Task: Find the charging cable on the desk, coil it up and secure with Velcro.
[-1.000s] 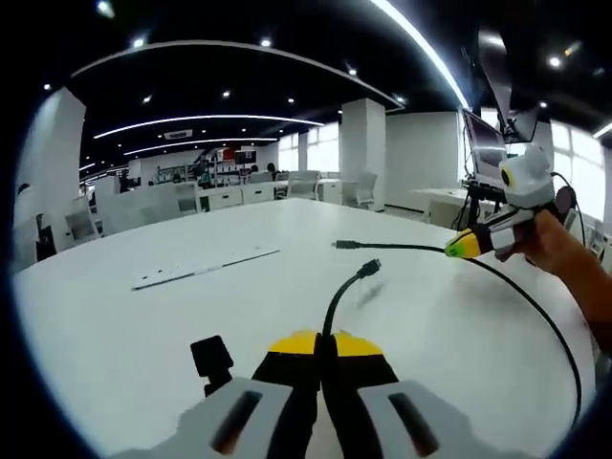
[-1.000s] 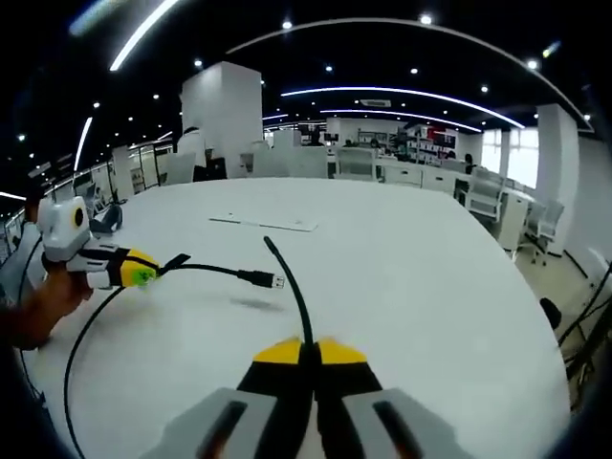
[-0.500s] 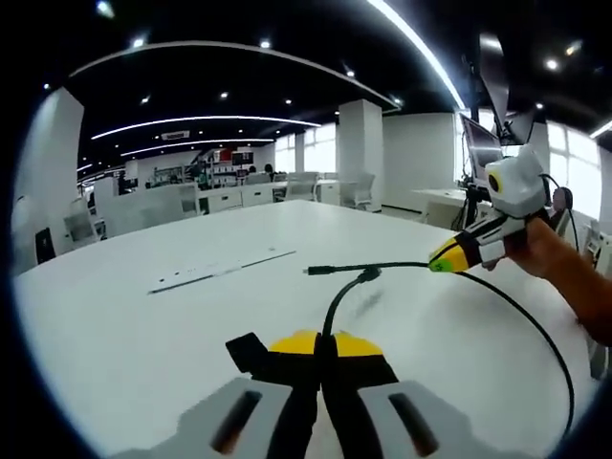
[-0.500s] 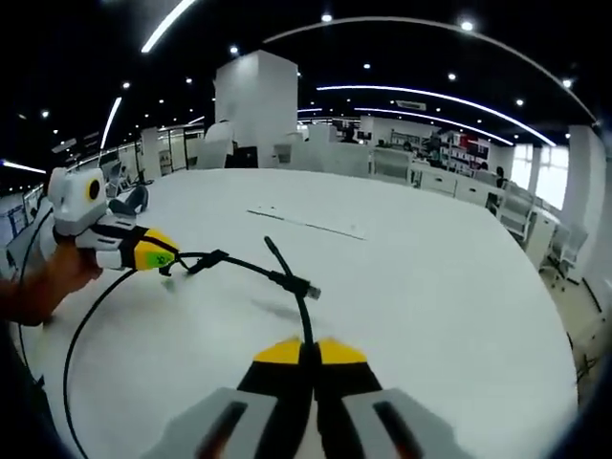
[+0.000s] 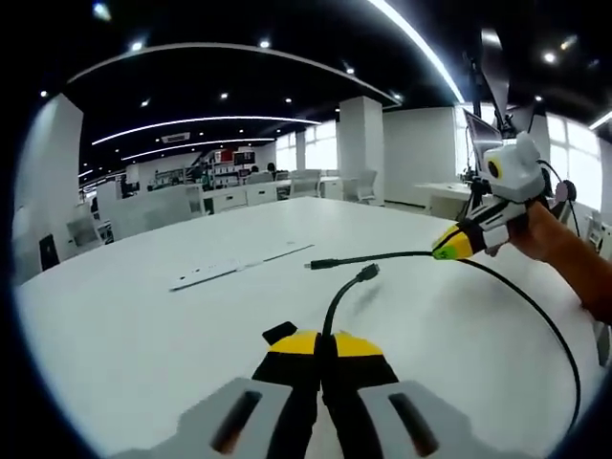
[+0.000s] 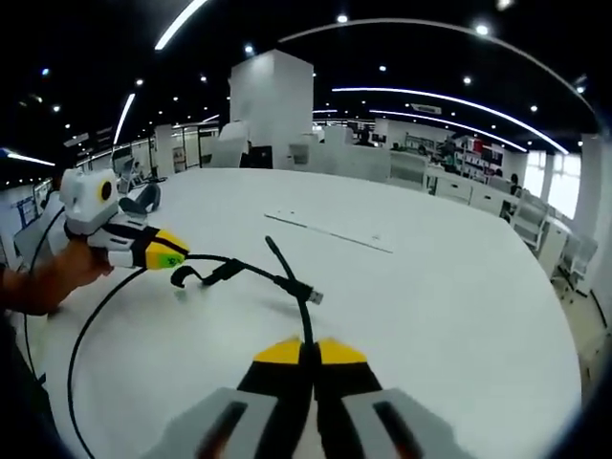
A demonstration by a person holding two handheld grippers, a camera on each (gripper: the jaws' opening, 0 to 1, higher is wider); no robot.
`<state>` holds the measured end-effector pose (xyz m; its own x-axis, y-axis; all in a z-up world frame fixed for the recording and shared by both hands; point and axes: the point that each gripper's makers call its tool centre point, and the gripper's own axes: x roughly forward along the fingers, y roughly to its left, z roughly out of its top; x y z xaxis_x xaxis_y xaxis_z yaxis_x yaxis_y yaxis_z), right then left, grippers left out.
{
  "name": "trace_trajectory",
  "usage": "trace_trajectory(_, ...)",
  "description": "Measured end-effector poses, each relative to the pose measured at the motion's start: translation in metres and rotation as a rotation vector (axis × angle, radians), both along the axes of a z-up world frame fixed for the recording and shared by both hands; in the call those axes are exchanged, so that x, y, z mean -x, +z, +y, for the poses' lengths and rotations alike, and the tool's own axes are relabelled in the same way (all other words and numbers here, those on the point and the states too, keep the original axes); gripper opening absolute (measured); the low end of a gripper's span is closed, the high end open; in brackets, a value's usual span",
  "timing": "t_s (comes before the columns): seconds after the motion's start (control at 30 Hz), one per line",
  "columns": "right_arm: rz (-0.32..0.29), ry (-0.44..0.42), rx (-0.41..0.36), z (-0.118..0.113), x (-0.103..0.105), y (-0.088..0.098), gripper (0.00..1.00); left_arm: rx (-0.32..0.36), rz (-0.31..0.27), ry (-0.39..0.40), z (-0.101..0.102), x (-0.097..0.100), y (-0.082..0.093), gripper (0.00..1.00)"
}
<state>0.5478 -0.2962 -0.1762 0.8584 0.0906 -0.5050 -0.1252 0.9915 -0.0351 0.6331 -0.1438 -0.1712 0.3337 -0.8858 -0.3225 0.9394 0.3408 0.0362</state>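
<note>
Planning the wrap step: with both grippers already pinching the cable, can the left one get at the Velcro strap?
Probably not: the left gripper and right gripper are both shut on the cable.

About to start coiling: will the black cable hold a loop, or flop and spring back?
Probably springy. The charging cable hangs in a smooth arc between the left hand-held gripper and the right hand-held gripper, and its free ends stick out unsupported, so it seems semi-stiff and light. Loops may unwind unless pinned.

Both raised above the desk (image 5: 115, 316): left gripper (image 5: 322, 341) clamped shut, right gripper (image 6: 308, 349) clamped shut, tips facing each other.
</note>
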Motion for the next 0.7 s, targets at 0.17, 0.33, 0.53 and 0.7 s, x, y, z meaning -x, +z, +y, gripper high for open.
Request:
trace_trajectory(0.17, 0.012, 0.027, 0.012, 0.011, -0.007, -0.003, 0.04, -0.013, -0.015, -0.009, 0.005, -0.005, -0.001, 0.04)
trace_trajectory(0.33, 0.02, 0.051, 0.017, 0.018, -0.014, -0.004, 0.04, -0.012, -0.014, -0.034, 0.013, -0.011, -0.002, 0.04)
trace_trajectory(0.53, 0.032, 0.091, 0.025, 0.032, -0.025, -0.007, 0.04, -0.02, 0.011, -0.06, 0.02, -0.02, -0.013, 0.04)
trace_trajectory(0.7, 0.025, 0.12, 0.03, 0.042, -0.033, -0.009, 0.04, -0.021, 0.007, -0.074, 0.023, -0.024, -0.015, 0.04)
